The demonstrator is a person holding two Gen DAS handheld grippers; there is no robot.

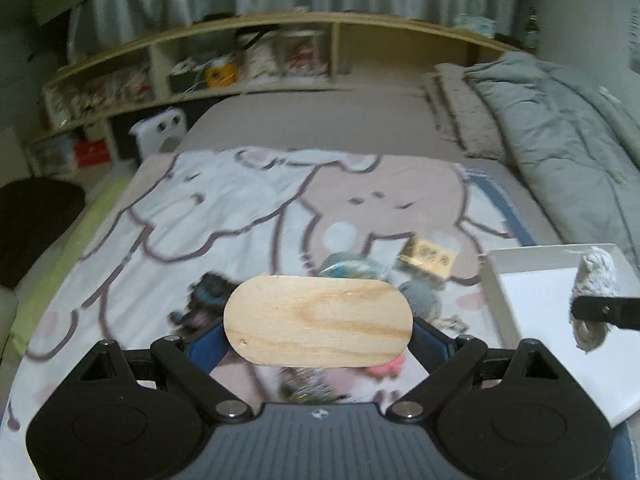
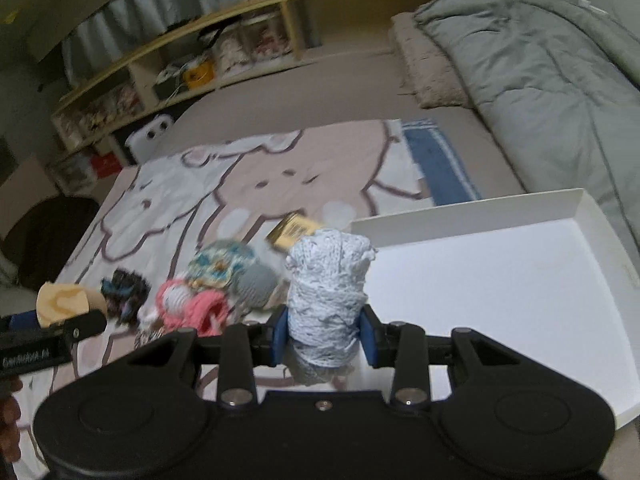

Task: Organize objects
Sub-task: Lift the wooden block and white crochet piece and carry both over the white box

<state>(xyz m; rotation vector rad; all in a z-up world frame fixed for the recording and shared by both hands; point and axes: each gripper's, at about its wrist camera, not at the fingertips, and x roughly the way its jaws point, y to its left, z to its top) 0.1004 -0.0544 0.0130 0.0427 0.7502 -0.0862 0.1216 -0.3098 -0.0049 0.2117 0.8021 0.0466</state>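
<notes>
A: The left claw is clamped on a wooden oval board, held flat above the bed. The right claw is gripping a pale blue-white ball of yarn, upright between its blue pads.

B: And where do those sit against the bigger things?

A: The bed carries a blanket with cartoon bears, and a grey quilt is heaped along its right side. A white tray lies on the bed at the blanket's right edge. The yarn ball is held at the tray's near left edge.

B: What lies loose on the blanket?

A: A cluster just left of the tray: a grey ball of yarn, a teal and yellow knitted piece, a pink knitted piece, a dark fuzzy bundle. Farther back, near the tray's left corner, there is a small gold box. The wooden board is held above the near end of that cluster.
</notes>
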